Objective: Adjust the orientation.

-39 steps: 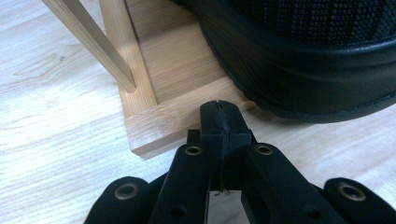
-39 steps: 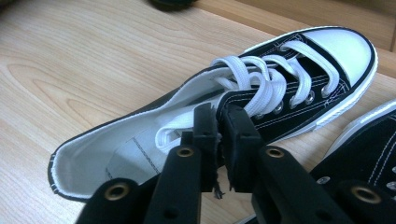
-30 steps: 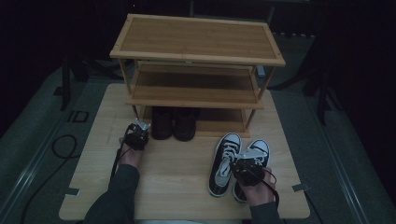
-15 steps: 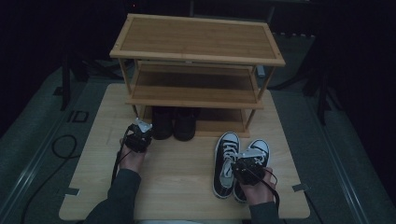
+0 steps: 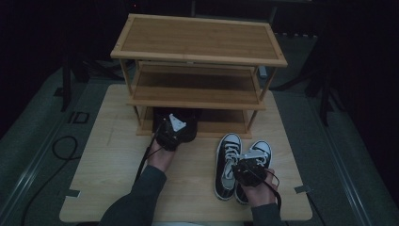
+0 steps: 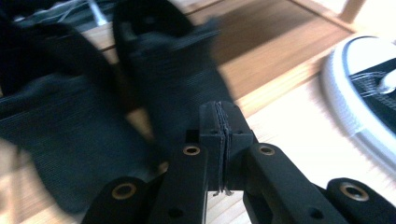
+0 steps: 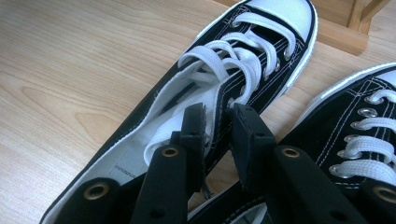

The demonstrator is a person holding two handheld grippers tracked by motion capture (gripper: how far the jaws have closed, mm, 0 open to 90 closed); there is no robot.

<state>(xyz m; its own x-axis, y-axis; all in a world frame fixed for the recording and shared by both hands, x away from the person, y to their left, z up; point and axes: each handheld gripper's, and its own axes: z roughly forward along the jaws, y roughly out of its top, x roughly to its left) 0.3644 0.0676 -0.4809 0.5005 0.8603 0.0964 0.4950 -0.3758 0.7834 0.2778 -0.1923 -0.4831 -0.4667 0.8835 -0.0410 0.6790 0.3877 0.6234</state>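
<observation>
1. The black-and-white sneakers point(image 5: 239, 165) lie side by side on the right half of the tabletop point(image 5: 103, 174), toes pointing at the wooden shoe rack point(image 5: 197, 70). Open board lies to their left and between them and the near edge; less is free on the right.
2. The right tool point(image 7: 217, 122) sits over the left sneaker point(image 7: 219, 84) of that pair, one jaw inside the collar and one outside. The jaws stand a little apart with the shoe's side wall between them — whether they press it is hard to tell.
3. The left tool point(image 6: 223, 122) has its pads pressed flat together with nothing between them. It is at the front of the rack's bottom shelf, just behind the black shoes point(image 6: 140, 88), which lie at that shelf's front lip.
4. In the high view the left tool point(image 5: 175, 129) covers most of the black pair point(image 5: 188, 115), and the shelf above shades the rest. In the left gripper view they are blurred and cut off at the left edge.
5. Against the picture half a second ago, the left tool has gone forward to the rack and the black shoes sit deeper under the shelf — the right tool and sneakers have barely shifted.
</observation>
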